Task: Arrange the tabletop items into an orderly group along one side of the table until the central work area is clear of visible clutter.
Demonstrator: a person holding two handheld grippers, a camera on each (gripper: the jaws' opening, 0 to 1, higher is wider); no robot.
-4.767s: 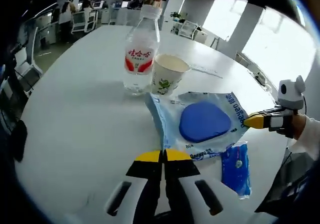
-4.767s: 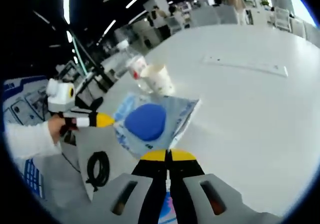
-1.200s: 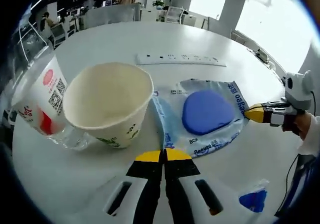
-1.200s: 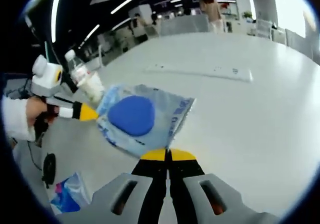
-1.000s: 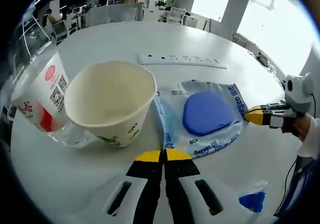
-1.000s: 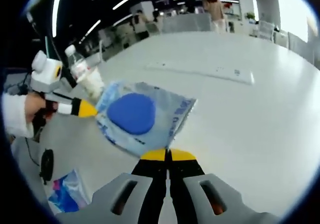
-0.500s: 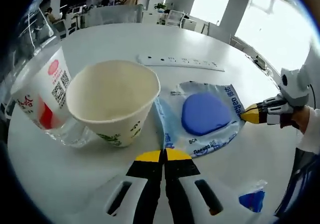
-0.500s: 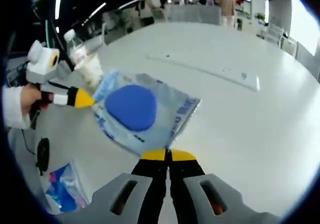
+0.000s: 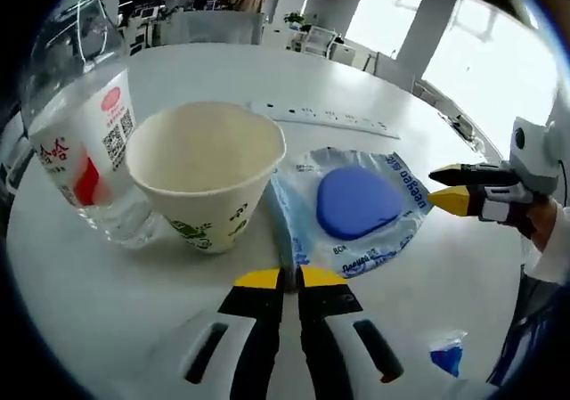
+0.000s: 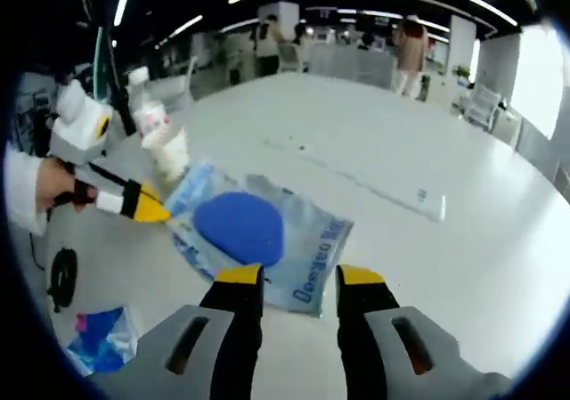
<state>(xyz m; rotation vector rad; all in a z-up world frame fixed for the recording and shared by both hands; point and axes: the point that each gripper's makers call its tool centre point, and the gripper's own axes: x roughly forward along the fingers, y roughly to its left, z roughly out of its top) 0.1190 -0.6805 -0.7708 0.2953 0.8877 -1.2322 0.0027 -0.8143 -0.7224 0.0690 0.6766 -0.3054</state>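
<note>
left gripper (image 9: 282,278) – slightly parted | right gripper (image 10: 297,277) – spread | blue pouch (image 9: 352,208) flat

A matt paper cup (image 9: 206,177) stands beside a clear, glossy plastic bottle (image 9: 78,142) with a printed label. A shiny, crinkled plastic packet (image 9: 352,208) lies on the smooth, matt white table (image 9: 107,275).

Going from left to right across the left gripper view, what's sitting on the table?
Water bottle → paper cup → packet with the blue sponge → right claw
</note>
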